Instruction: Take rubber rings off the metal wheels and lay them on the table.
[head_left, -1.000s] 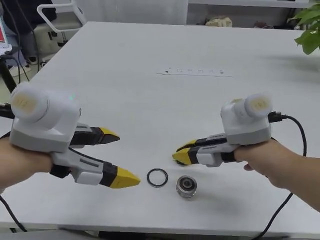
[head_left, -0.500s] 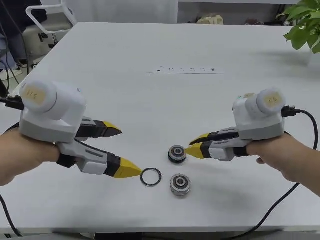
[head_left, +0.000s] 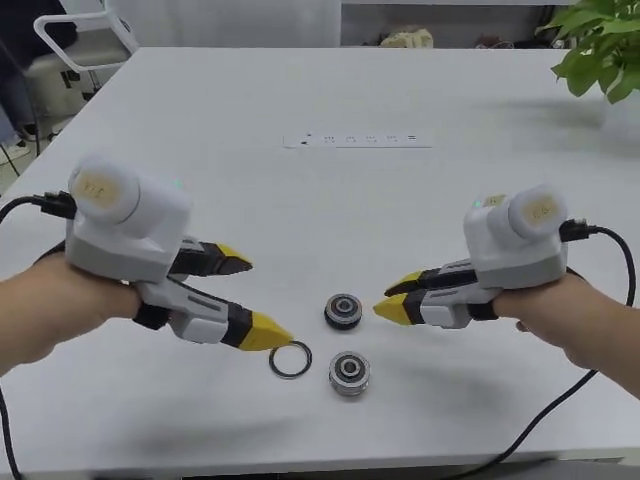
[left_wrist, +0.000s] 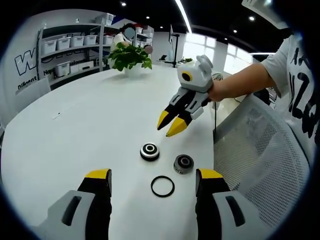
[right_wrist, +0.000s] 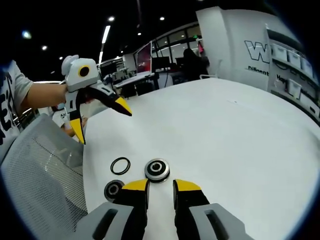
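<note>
The left gripper (left_wrist: 154, 174) is being held over the white table (left_wrist: 75, 125) with its jaws wide apart, a loose black rubber ring (left_wrist: 152, 186) lying between them. Beyond the ring two wheels are resting, a bare metal wheel (left_wrist: 183, 163) and a black-rimmed wheel (left_wrist: 149, 151), and the right gripper (left_wrist: 168, 127) is being pointed down at them, jaws slightly parted

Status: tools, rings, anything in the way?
Left tool open at loose ring. Right tool open, empty. Near wheel bare, far wheel ringed. Nothing blocking.

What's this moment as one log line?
left gripper open | right gripper open | black rubber ring on white table | rubber-ringed metal wheel | bare metal wheel
</note>
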